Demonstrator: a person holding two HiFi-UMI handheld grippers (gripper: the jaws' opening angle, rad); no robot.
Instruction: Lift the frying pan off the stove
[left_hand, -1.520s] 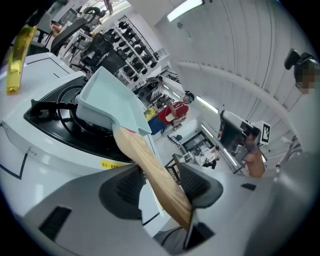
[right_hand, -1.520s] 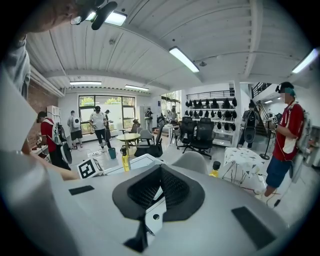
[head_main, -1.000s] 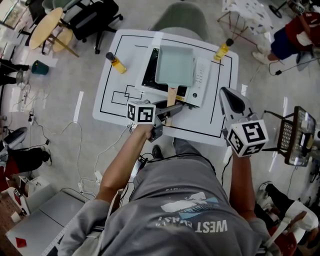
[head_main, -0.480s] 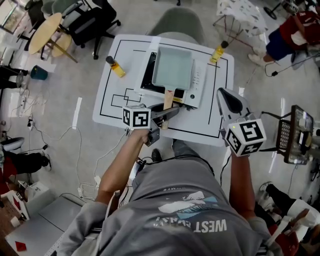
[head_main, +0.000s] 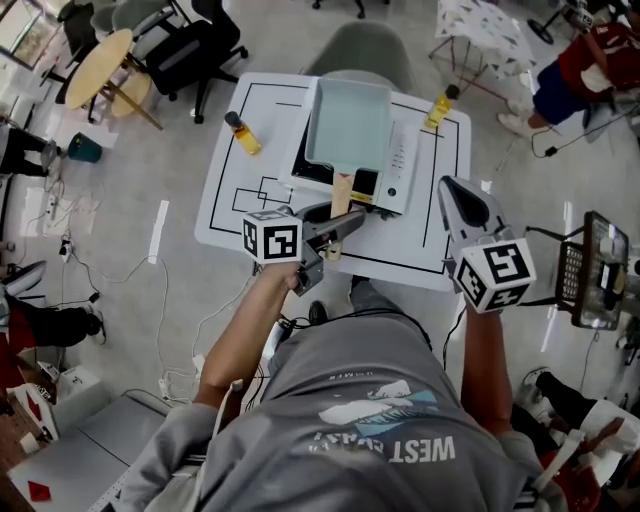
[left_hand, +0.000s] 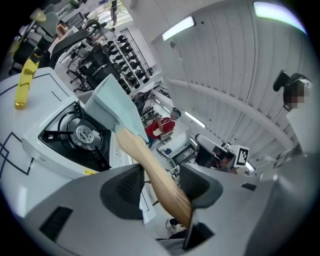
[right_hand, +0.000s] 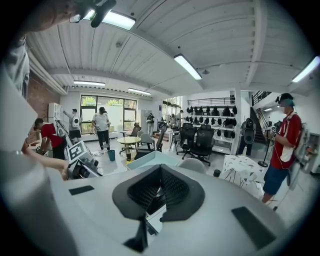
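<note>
Grips the frying pan by its wooden handle with the left tool, jaws part-closed on it. Holds the pan tilted just above the stove, long axis pointing away from the tool. Holds the right tool shut and empty, right of the stove, open air above

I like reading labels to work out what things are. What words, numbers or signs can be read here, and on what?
"WEST": on the person's grey shirt; the word beside it is creased, perhaps "COAST".
Yellow sticker on the stove: too small to read.
Control panel: marks too small to read.
Marker cubes: black-and-white square patterns, no letters.
</note>
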